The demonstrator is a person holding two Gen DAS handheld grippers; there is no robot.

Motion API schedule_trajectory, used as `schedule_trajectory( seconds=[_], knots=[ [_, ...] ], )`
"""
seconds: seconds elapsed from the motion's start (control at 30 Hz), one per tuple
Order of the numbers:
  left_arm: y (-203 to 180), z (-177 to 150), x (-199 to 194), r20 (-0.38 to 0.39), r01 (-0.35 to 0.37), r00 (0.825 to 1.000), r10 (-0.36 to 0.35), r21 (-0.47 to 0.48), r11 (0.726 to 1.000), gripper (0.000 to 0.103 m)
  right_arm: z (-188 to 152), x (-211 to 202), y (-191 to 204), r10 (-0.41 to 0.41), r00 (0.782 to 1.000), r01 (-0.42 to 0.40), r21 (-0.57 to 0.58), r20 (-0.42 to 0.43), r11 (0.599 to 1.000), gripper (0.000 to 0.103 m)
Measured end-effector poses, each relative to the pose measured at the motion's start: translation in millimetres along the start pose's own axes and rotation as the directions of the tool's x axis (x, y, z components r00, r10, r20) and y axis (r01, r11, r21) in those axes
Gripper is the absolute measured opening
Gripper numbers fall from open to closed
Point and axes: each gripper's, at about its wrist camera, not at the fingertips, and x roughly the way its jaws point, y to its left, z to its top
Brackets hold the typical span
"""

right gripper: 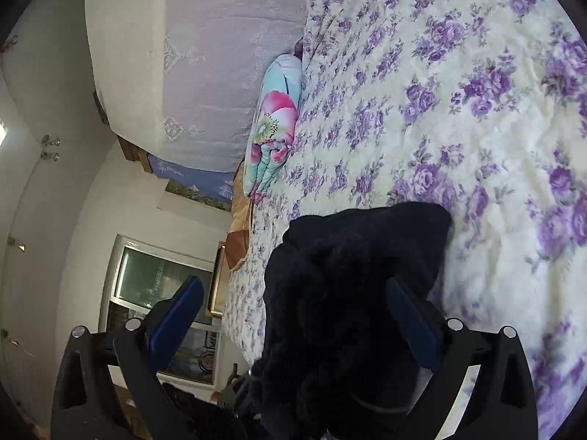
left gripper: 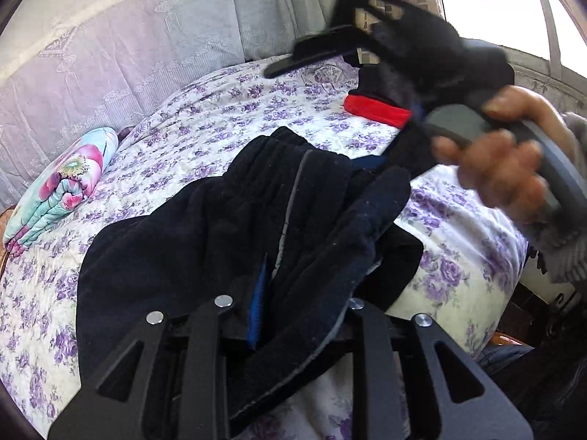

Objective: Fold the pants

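Observation:
The dark navy pants [left gripper: 227,216] lie bunched on the flowered bed cover [left gripper: 205,110]. In the left wrist view the cloth runs down between my left gripper's [left gripper: 290,315] fingers, which are shut on it; a blue pad edge shows against the cloth. My right gripper [left gripper: 315,33] shows blurred at the upper right, held in a hand, above the bed and off the pants. In the right wrist view my right gripper [right gripper: 293,315] is open, its blue pads [right gripper: 179,315] wide apart, with a fold of the pants [right gripper: 352,293] lying loose between them.
A folded floral quilt [left gripper: 62,187] lies at the bed's left edge by the lilac headboard cover [left gripper: 110,44]. A red and black garment [left gripper: 378,106] lies at the far side. A window [left gripper: 495,0] and curtain are behind it.

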Motion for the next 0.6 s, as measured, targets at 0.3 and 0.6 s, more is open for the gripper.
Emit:
schedule_trajectory(
  seconds=[0.3, 0.6],
  knots=[
    [-15.5, -5.9, -10.9, 0.052, 0.008, 0.999, -0.010, 0.055, 0.998, 0.059, -23.9, 31.0, 29.7, -0.154, 0.988, 0.145, -0.226, -0.019, 0.963, 0.073],
    [26.1, -0.4, -72.6, 0.236, 0.118, 0.967, -0.097, -0.077, 0.990, 0.091, -47.0, -6.7, 50.1, -0.103, 0.987, 0.141, -0.352, 0.125, 0.925, 0.035]
  ],
)
